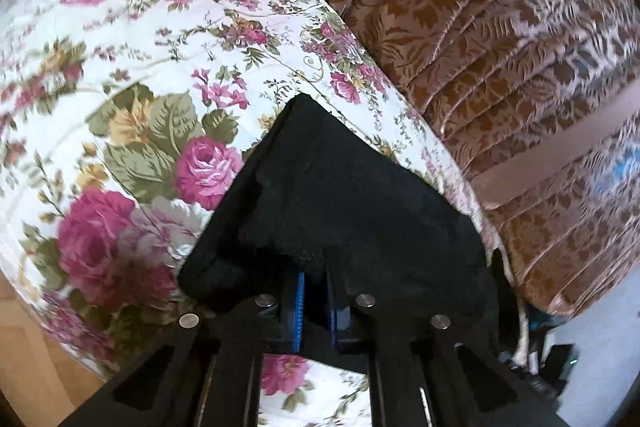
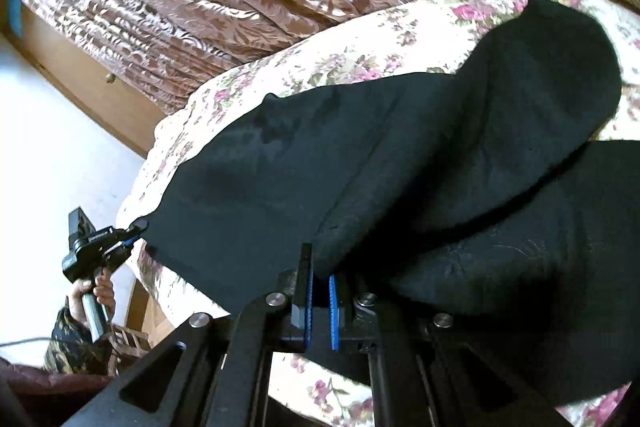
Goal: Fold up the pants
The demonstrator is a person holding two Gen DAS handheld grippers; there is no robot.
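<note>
Black cotton pants (image 2: 360,155) hang stretched above a white quilted bedspread printed with pink roses (image 1: 132,99). The left gripper (image 1: 316,295) pinches one edge of the cloth between its blue pads, and the right gripper (image 2: 320,303) clamps the other edge the same way. Brown damask curtains (image 1: 500,27) hang in folds just behind the bed.

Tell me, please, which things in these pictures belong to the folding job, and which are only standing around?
Belonging to the job:
- black fabric pants
- left gripper, shut on the pants
- right gripper, shut on the pants
- floral quilted bedspread, the folding surface

Only standing around:
- brown patterned curtain
- wooden floor
</note>
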